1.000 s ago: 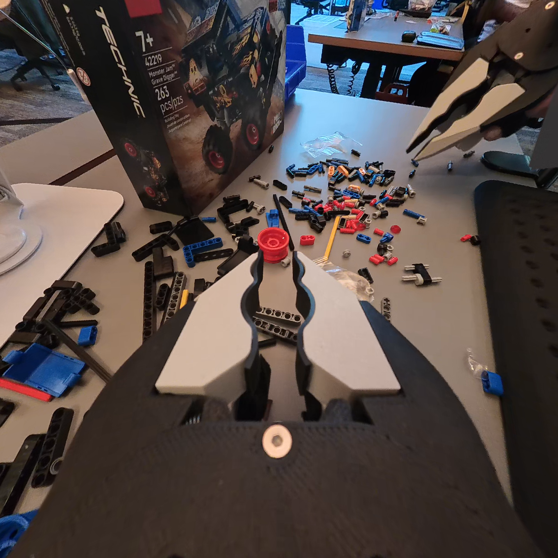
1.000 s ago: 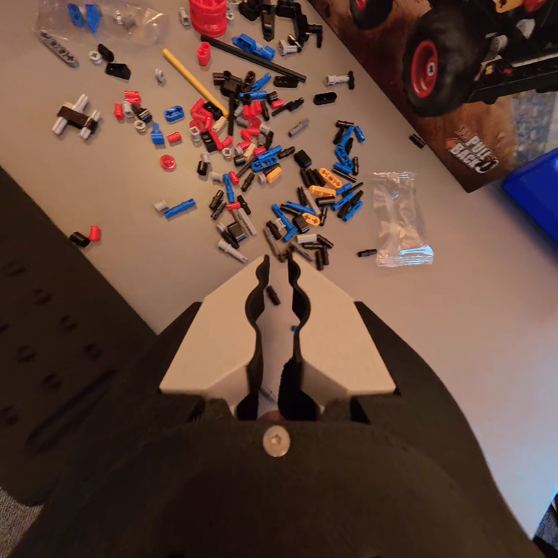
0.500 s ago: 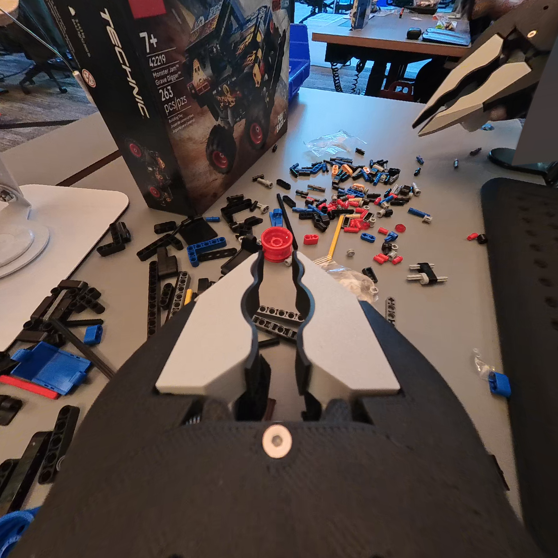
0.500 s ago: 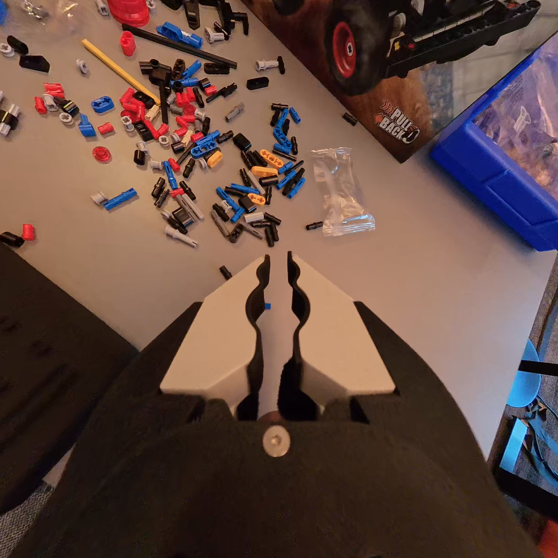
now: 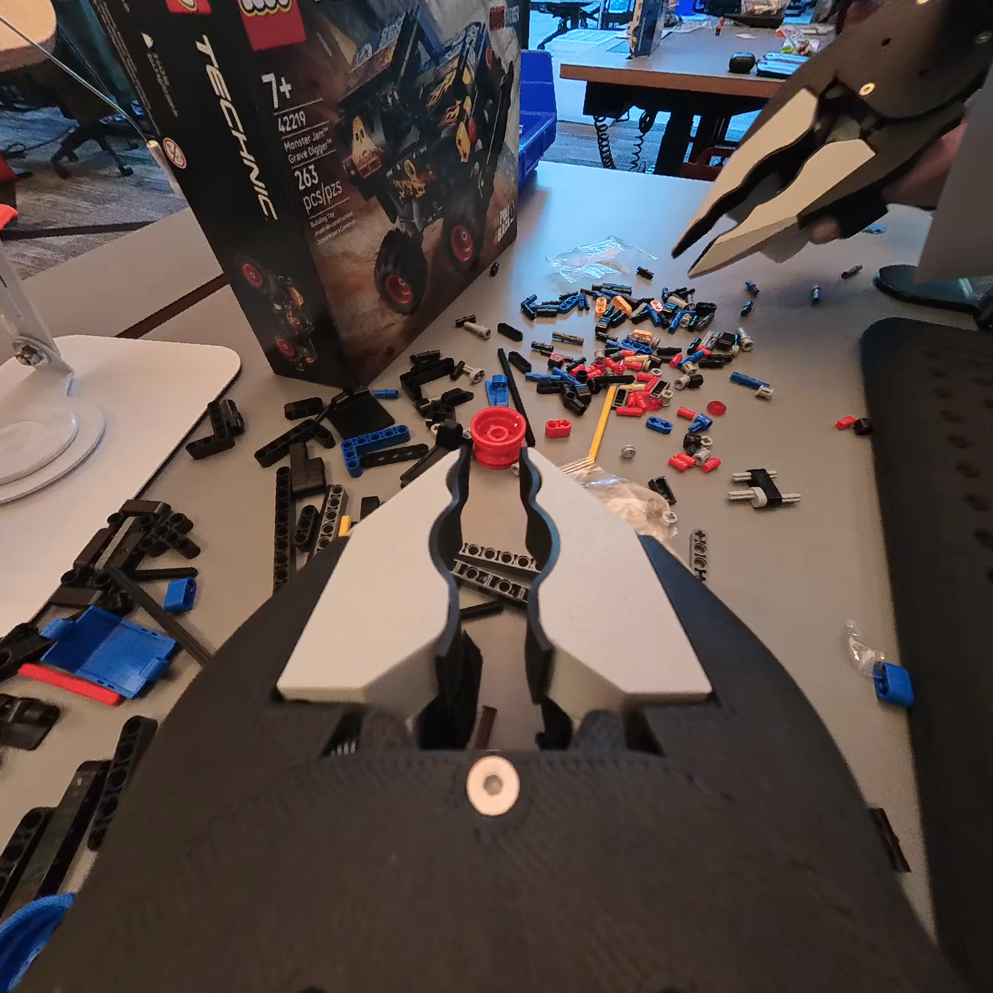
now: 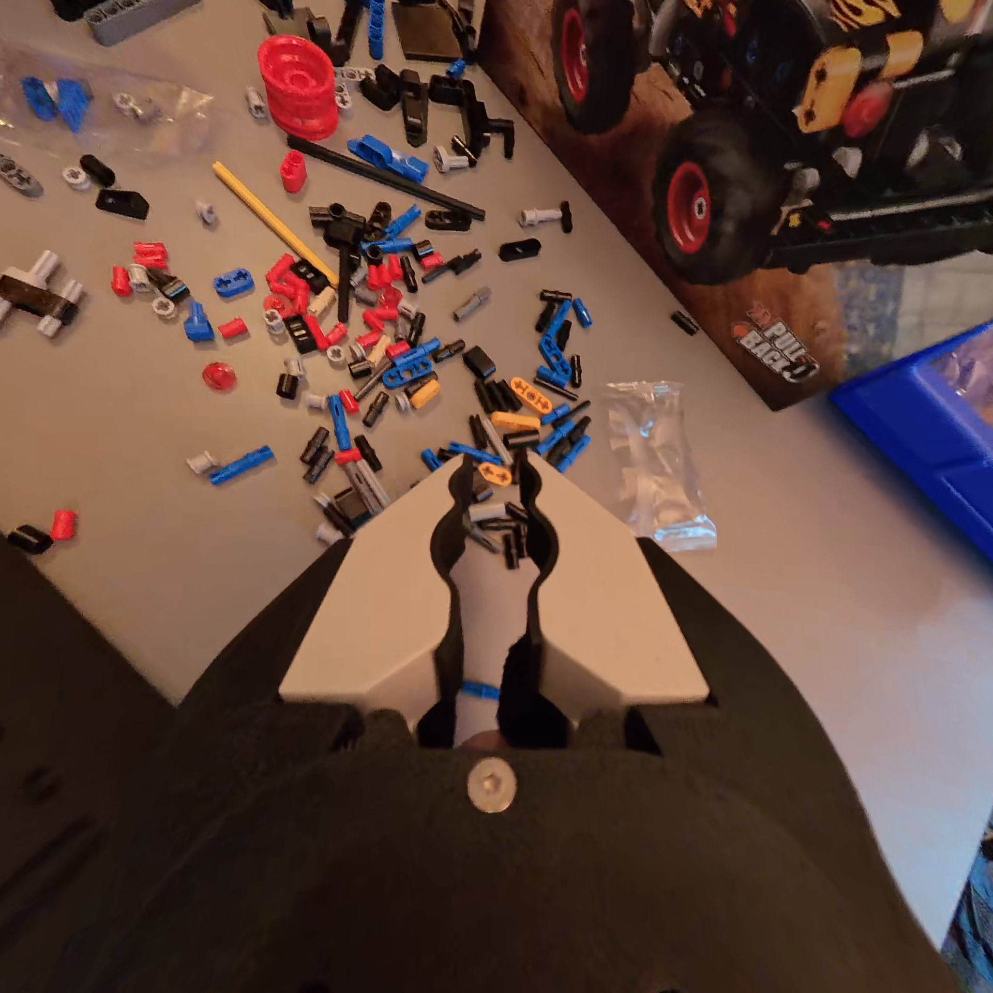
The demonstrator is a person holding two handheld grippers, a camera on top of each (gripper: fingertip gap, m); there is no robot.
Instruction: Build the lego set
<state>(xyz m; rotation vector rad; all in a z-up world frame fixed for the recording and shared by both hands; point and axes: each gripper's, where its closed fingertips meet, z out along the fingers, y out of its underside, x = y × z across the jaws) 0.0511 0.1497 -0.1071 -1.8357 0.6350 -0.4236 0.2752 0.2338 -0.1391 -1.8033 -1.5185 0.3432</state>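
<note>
Right wrist view: glossy ribbed red wheel hub (image 6: 297,86), crinkled clear bag (image 6: 653,462)

Left wrist view was evenly lit by cool indoor light, sharp at centre, with strong wide-angle bending at the edges. The box (image 5: 344,177) leaned from distortion. Soft shadow lay under the right gripper (image 5: 693,258) on the table (image 5: 806,564). Right wrist view was dimmer and warmer, slightly motion-blurred; the blue bin (image 6: 924,424) and plastic bag (image 6: 655,462) looked soft. The pale table there brightened toward the right edge.
</note>
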